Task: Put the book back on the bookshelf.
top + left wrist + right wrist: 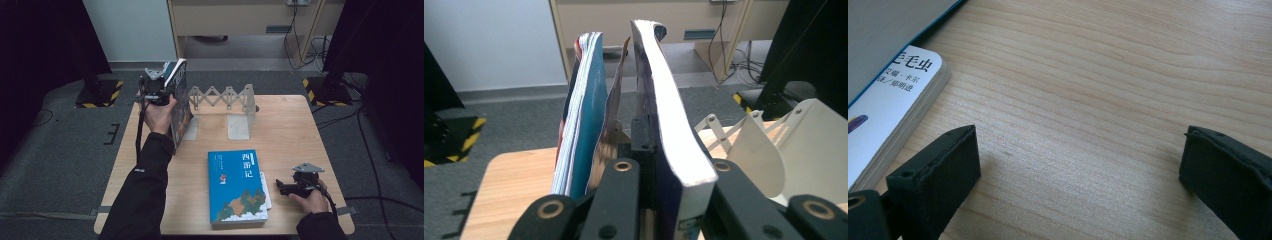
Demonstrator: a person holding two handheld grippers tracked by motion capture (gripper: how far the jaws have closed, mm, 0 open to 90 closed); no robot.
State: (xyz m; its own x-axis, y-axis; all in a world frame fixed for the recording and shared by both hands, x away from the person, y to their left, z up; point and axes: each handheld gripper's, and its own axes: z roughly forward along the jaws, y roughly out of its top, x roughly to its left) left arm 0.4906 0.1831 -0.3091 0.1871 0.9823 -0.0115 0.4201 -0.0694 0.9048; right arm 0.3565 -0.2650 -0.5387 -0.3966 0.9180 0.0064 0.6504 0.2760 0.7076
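Observation:
My left gripper (169,94) is raised over the table's far left corner and is shut on an upright book (181,100). In the left gripper view its jaws (674,170) clamp a thick block of white pages (669,115). A teal-covered sheaf (579,110) splays just outside the left jaw; I cannot tell whether it belongs to the same book. The book stands beside the left end of a white folding book rack (225,100). My right gripper (280,188) lies low at the near right, open, with bare wood between its jaws (1080,165).
A blue book (237,185) lies flat at the front middle of the wooden table (290,135), on top of a smaller white book (893,115) whose corner is close to my right gripper. The rack's curved white end plate (784,145) stands right of the held book.

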